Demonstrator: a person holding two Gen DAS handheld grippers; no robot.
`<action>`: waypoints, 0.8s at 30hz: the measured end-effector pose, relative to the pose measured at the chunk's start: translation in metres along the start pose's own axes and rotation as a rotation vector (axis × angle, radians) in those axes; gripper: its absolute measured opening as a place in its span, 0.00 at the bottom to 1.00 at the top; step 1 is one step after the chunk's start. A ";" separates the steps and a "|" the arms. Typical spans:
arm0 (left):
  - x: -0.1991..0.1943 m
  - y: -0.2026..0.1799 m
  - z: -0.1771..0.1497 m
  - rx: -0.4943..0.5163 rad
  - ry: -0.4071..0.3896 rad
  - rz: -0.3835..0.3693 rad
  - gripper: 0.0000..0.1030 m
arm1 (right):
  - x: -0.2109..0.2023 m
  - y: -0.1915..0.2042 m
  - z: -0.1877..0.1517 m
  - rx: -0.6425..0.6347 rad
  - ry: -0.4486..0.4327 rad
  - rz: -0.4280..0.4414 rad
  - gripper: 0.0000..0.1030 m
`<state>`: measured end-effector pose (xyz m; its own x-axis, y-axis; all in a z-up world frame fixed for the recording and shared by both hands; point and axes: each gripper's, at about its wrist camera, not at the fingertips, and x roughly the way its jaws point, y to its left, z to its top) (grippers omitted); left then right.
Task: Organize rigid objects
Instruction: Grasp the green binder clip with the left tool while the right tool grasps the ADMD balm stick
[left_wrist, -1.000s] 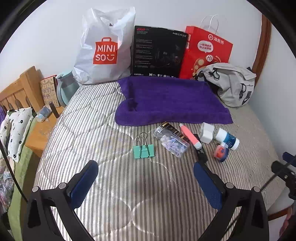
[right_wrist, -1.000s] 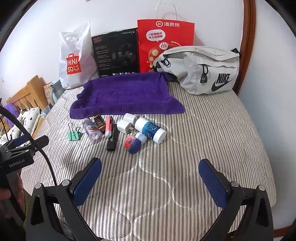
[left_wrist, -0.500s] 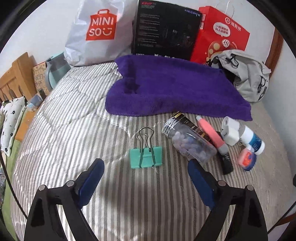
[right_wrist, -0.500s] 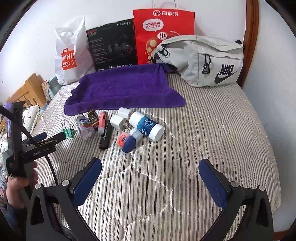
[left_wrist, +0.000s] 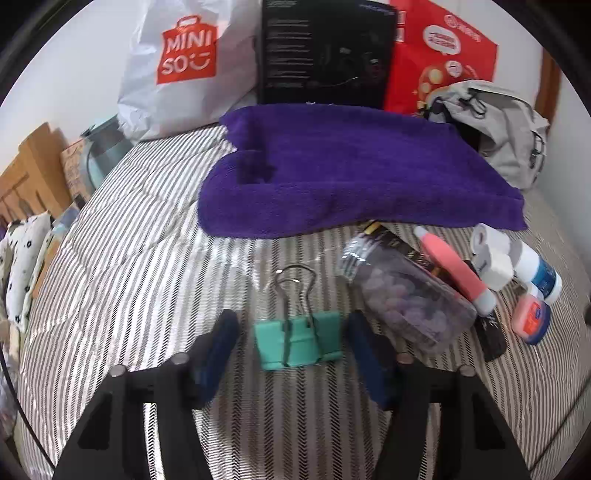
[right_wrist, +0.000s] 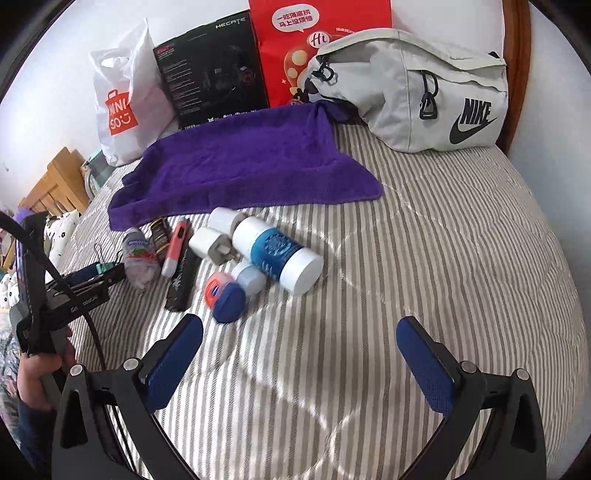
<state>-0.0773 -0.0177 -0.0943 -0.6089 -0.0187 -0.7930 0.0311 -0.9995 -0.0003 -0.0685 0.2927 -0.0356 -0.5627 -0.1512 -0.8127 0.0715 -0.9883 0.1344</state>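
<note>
A teal binder clip (left_wrist: 298, 341) lies on the striped mattress. My left gripper (left_wrist: 293, 341) is open with its blue pads on either side of the clip, small gaps showing. To the clip's right lie a clear pill bottle (left_wrist: 406, 295), a pink marker (left_wrist: 456, 269), a white adapter (left_wrist: 491, 254), a white-and-blue bottle (left_wrist: 539, 269) and a small red-and-blue jar (left_wrist: 532, 319). My right gripper (right_wrist: 299, 354) is open and empty over bare mattress, in front of the jar (right_wrist: 225, 297) and the bottle (right_wrist: 279, 254). The left gripper (right_wrist: 88, 280) shows at the clip (right_wrist: 105, 266) there.
A purple towel (left_wrist: 351, 166) is spread behind the objects. Behind it stand a white Miniso bag (left_wrist: 184, 66), a black box (left_wrist: 325, 55) and a red paper bag (left_wrist: 443, 48). A grey Nike bag (right_wrist: 424, 88) lies at the back right. A wooden headboard (left_wrist: 29, 177) is at the left.
My left gripper moved forward and down to the binder clip and narrowed its jaws around it. My right gripper moved a little closer to the objects and stayed open.
</note>
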 end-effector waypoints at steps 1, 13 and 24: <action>-0.001 -0.001 0.000 0.004 -0.002 -0.001 0.51 | 0.002 -0.001 0.002 -0.005 -0.009 -0.005 1.00; -0.002 -0.003 0.000 0.010 -0.015 -0.017 0.40 | 0.053 0.003 0.032 -0.267 -0.008 -0.106 0.96; -0.001 -0.003 0.002 0.016 -0.014 -0.016 0.41 | 0.091 0.007 0.049 -0.377 -0.004 -0.091 0.82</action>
<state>-0.0780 -0.0144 -0.0924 -0.6205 -0.0027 -0.7842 0.0085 -1.0000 -0.0032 -0.1596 0.2729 -0.0804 -0.5835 -0.0628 -0.8097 0.3184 -0.9349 -0.1569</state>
